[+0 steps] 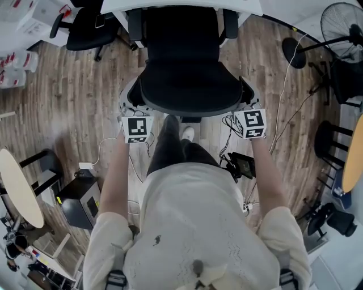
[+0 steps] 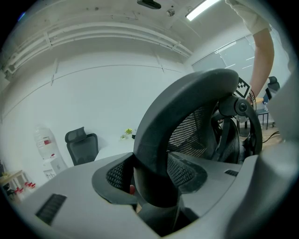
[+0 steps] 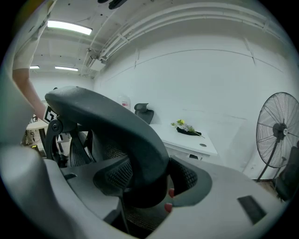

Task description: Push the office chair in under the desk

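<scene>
The black office chair [image 1: 181,62] stands right in front of me, its seat partly under the white desk [image 1: 181,5]. My left gripper [image 1: 130,105] clasps the left rim of the chair's backrest [image 2: 187,107]. In the left gripper view the curved rim fills the gap of the left gripper [image 2: 154,182] and touches both ribbed pads [image 2: 119,175]. My right gripper [image 1: 248,102] clasps the right rim in the same way. In the right gripper view the rim [image 3: 117,126] sits pressed between the pads [image 3: 189,177] of the right gripper [image 3: 149,184]. The desk [image 3: 187,140] lies just beyond.
A second black chair [image 1: 88,25] stands at the upper left by the desk. A standing fan [image 1: 343,22] and a stand are at the upper right. Cables and a black box [image 1: 79,198] lie on the wood floor. My foot [image 1: 188,134] is under the chair's back.
</scene>
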`<state>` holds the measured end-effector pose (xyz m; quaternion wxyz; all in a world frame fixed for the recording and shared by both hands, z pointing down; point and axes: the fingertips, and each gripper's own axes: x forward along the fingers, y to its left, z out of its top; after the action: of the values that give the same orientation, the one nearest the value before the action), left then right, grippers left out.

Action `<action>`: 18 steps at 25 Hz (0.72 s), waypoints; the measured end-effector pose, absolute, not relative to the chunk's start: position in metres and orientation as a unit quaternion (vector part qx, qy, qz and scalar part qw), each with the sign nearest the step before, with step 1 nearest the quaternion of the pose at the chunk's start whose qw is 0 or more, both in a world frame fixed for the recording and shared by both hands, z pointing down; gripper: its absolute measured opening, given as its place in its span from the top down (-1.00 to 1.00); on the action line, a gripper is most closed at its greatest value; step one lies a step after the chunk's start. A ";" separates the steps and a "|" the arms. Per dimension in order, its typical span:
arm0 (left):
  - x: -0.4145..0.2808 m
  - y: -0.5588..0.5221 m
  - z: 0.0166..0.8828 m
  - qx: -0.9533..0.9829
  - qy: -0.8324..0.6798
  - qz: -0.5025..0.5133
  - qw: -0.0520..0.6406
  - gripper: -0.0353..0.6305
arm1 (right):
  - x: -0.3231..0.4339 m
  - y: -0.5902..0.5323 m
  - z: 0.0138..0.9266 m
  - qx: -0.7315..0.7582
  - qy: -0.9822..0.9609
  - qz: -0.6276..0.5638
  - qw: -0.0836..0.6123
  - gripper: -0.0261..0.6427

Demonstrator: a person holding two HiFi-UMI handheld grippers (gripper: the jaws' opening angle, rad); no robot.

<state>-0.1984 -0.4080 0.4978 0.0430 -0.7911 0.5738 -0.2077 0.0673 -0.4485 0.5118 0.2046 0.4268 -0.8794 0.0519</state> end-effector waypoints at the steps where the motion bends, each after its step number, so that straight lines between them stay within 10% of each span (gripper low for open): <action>1: -0.199 -0.411 0.498 -0.791 0.574 -0.208 0.043 0.16 | 0.066 -0.451 0.512 0.427 -0.879 0.052 0.204 0.16; 18: -0.208 -0.451 0.500 -0.794 0.568 -0.212 0.040 0.16 | 0.058 -0.487 0.514 0.431 -0.877 0.057 0.204 0.16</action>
<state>-0.2081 -0.4507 0.4998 0.0399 -0.7943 0.5680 -0.2120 0.0580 -0.4869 0.5135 0.2039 0.4310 -0.8772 0.0567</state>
